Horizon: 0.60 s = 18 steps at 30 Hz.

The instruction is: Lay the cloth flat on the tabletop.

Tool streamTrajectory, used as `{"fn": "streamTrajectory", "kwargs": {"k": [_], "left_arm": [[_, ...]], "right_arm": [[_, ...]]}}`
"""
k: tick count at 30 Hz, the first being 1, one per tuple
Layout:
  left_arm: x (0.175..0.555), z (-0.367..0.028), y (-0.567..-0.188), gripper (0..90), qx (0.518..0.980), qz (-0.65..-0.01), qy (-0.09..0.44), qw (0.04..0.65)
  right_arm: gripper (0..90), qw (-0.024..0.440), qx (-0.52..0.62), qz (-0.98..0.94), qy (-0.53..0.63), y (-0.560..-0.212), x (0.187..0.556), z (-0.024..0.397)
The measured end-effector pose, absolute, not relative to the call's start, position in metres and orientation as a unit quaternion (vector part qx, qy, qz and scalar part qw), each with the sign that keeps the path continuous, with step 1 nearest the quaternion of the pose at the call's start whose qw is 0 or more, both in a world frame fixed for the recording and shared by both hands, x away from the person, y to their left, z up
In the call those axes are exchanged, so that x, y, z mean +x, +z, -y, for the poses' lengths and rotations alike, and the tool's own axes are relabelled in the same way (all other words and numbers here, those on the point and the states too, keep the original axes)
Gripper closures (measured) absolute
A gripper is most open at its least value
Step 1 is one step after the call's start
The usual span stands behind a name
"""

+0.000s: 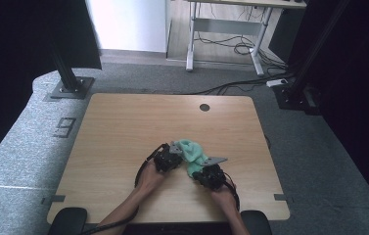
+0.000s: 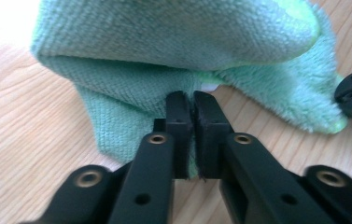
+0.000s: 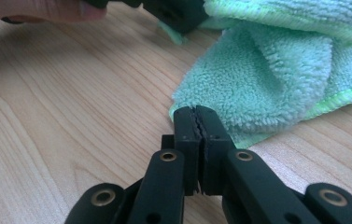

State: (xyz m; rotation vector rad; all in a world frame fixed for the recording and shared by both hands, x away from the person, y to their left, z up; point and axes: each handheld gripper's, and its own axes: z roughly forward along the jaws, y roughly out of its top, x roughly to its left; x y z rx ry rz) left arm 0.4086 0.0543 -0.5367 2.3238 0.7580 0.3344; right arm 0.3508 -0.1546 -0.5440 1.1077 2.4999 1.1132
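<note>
A green microfibre cloth (image 1: 192,151) lies bunched on the wooden table (image 1: 123,127), a little toward the near edge. My left gripper (image 1: 176,155) meets it from the left. In the left gripper view its jaws (image 2: 192,100) are shut on a fold of the cloth (image 2: 173,42), with a sliver of green between the pads. My right gripper (image 1: 196,171) comes in from the near right. Its jaws (image 3: 196,113) are shut on the near corner of the cloth (image 3: 262,79). The right gripper view has the left gripper (image 3: 178,11) and a hand (image 3: 38,9) at the top edge.
A round cable hole (image 1: 204,107) sits in the table's far edge. Bare wood spreads to the left and beyond the cloth. Past the table stand a black post base (image 1: 69,88), a desk frame (image 1: 226,29) and floor cables (image 1: 241,49).
</note>
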Motion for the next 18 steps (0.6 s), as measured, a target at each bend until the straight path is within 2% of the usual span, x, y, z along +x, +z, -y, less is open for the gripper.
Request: {"fn": "streamTrajectory", "kwargs": {"k": [7,18], "left_arm": [[0.408,-0.082,-0.504,87.2,0.855,-0.309,0.141,0.391],[0.404,-0.137,-0.457,87.1,0.824,-0.333,0.174,0.424]], "right_arm": [[87.2,0.098,0.371,-0.847,0.368,-0.543,0.350,0.154],[87.1,0.108,0.377,-0.848,0.356,-0.541,0.351,0.164]]}}
